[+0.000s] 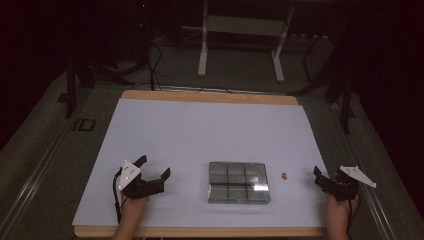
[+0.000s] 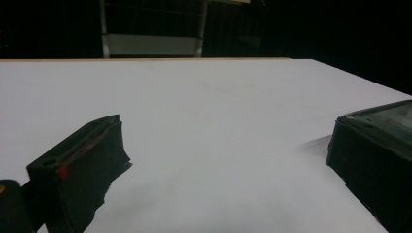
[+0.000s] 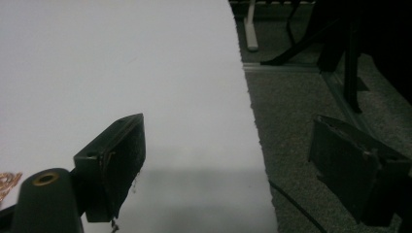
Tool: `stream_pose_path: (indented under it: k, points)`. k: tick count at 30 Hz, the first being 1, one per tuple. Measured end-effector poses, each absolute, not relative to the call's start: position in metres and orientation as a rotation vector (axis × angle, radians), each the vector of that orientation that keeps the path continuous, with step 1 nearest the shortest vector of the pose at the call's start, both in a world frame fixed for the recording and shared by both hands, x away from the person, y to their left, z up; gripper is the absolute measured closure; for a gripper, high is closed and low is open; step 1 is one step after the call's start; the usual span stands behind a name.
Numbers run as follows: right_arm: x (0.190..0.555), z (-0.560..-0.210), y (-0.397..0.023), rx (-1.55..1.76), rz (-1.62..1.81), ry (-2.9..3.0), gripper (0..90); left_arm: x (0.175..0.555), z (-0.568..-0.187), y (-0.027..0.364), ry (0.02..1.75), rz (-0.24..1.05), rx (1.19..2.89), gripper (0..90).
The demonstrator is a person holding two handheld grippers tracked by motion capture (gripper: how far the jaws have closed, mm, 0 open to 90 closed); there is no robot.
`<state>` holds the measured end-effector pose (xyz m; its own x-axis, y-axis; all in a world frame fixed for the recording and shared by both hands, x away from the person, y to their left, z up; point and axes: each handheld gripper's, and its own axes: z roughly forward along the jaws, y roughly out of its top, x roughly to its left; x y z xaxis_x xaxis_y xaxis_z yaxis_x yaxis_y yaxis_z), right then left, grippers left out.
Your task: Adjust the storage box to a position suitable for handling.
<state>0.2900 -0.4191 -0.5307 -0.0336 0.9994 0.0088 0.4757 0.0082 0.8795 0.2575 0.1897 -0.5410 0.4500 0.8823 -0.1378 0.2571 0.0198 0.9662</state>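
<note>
The left gripper (image 1: 152,167) has its fingers (image 2: 80,165) spread wide apart with nothing between them; they sit low over the white sheet (image 1: 200,135) that covers the desk (image 1: 210,97), at the near left part of it. In the left gripper view one finger rises at the lower left and the other at the right edge, with bare white sheet between. The right gripper (image 1: 326,178) also holds its fingers (image 3: 116,160) wide open and empty; it sits at the near right edge of the sheet, and in the right gripper view one finger stands over the sheet while the other hangs past the edge, above the grey carpeted floor (image 3: 301,121). Each gripper is held by a hand (image 1: 131,210) that comes in from the near side. Between the two grippers, near the front of the desk, lies a clear compartment box (image 1: 238,182), flat on the sheet, divided into a grid of small cells. Just to the right of the box, apart from it, lies a small reddish-gold piece (image 1: 284,175), nearer the right gripper than the left; what it is cannot be told. Beyond the desk stands a white frame (image 1: 240,30) on the floor.
</note>
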Motion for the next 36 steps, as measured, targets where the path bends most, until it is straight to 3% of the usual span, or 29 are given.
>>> stream_pose_path:
  k: [17,36]
  points:
    - [0.298,-0.53,-0.42,1.6,0.939,1.659,14.1,0.261,-0.541,0.194,1.123,0.63,1.464,0.9]
    - [0.286,-0.503,-0.401,1.439,1.194,1.727,12.4,0.26,-0.517,0.166,1.013,0.514,1.553,0.9]
